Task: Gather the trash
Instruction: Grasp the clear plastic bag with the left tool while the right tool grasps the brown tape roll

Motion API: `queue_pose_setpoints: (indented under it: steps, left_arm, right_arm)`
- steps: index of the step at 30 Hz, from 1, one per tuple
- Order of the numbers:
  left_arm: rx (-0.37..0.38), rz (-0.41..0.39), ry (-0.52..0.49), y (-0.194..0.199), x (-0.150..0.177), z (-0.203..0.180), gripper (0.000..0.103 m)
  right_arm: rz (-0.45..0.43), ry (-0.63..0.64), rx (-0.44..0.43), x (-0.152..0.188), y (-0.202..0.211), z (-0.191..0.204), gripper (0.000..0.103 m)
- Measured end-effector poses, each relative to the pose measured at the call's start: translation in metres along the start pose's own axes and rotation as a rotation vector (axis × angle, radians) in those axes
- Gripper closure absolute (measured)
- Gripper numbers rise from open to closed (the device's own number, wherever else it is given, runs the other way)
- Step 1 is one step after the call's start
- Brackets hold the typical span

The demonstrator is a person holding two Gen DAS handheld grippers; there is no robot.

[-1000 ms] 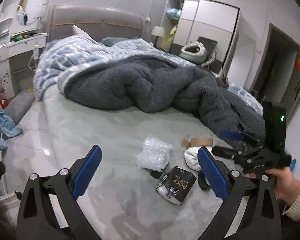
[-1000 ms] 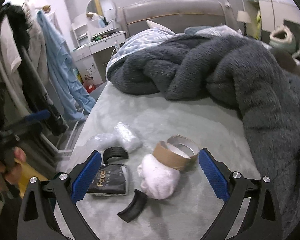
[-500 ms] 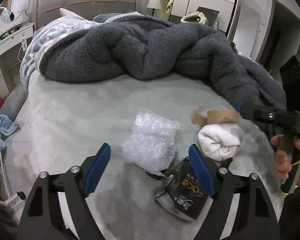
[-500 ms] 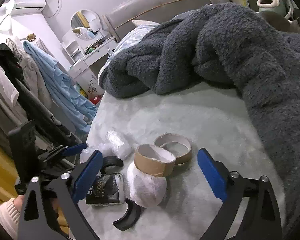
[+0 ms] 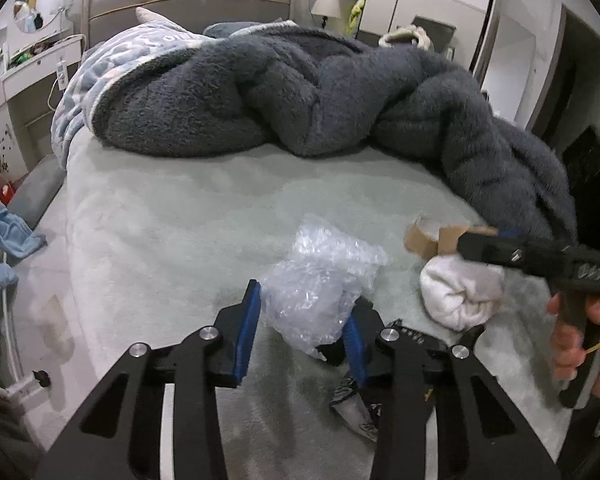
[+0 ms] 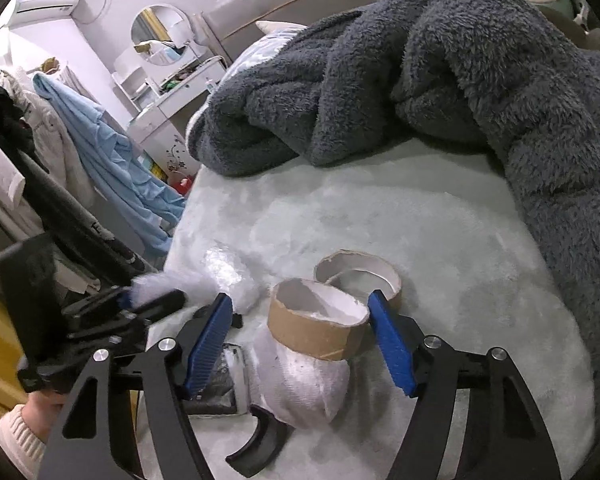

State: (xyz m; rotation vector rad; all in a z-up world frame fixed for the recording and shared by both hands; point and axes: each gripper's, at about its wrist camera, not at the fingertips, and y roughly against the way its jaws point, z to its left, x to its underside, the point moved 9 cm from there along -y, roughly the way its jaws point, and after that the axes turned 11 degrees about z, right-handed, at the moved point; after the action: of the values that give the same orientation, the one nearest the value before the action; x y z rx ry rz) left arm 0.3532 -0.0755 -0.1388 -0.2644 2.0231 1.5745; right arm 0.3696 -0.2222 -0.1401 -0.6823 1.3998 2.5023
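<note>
Left gripper (image 5: pixel 302 330): jaws apart, one blue pad on each side of the bubble wrap (image 5: pixel 320 282), which lies on the bed (image 5: pixel 172 224); contact cannot be told. Right gripper (image 6: pixel 300 338): jaws apart, flanking the near cardboard ring (image 6: pixel 314 326), which rests on a white cloth wad (image 6: pixel 300 384). A second ring (image 6: pixel 360 276) lies just beyond. A black packet (image 6: pixel 220 384) lies left of the wad, a curved black piece (image 6: pixel 260 446) nearer. Grey blanket (image 5: pixel 300 92) at far side.
</note>
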Motion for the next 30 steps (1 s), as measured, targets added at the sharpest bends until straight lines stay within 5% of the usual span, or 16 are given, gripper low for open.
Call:
queue_pose_setpoints:
  steps: [5,13,30]
  left_arm:
    - [0.022,-0.050,0.025,0.021,-0.005,0.004,0.062]
    - [0.019,-0.083,0.061,0.043,-0.006,0.016,0.062]
    - [-0.047,-0.053,0.172,0.082,0.030,0.069,0.062]
  right_arm:
    - [0.010,-0.036,0.022,0.000,-0.003,-0.009,0.033]
    - [0.012,-0.051,0.040,-0.004,0.000,-0.005,0.054]
    - [-0.064,0.114,0.106,-0.023,0.023,0.057,0.055]
